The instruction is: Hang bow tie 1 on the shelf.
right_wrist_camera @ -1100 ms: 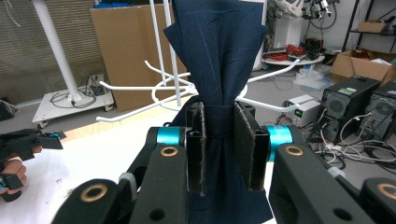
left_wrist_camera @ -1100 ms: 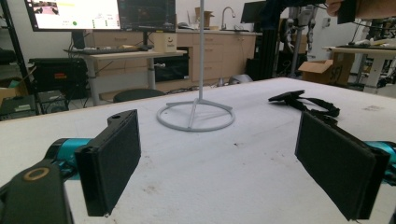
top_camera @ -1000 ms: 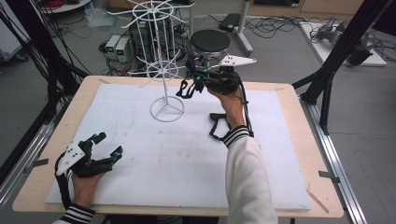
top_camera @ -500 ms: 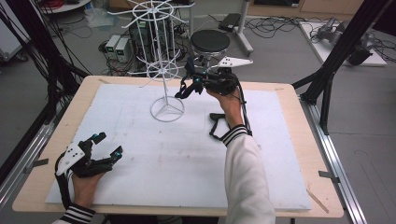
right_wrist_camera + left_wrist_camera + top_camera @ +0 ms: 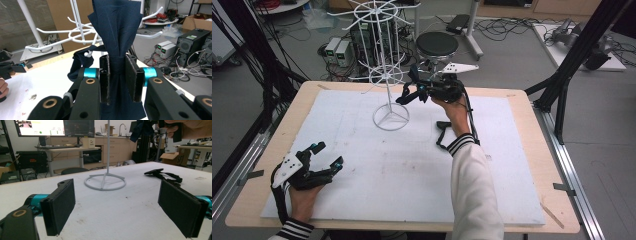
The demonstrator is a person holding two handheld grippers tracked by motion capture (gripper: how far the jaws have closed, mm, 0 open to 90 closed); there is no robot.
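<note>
My right gripper point(image 5: 408, 96) is up off the table beside the white wire rack point(image 5: 384, 75), level with its lower ring of hooks. In the right gripper view the right gripper point(image 5: 119, 75) is shut on a dark navy cloth point(image 5: 117, 30), which bunches between the pads and fans out above them. A fold of the cloth hangs by a ball-tipped hook point(image 5: 86, 53). At the table's front left corner lies my left gripper point(image 5: 328, 154), open and with nothing in it. In the left gripper view, bare table shows between the wide-apart pads point(image 5: 60, 207).
The rack's round base point(image 5: 390, 117) stands on the white board point(image 5: 362, 200) at the back middle. A black strap point(image 5: 443, 132) lies on the board under my right forearm. Cables, boxes and a black stool point(image 5: 437, 44) sit on the floor behind the table.
</note>
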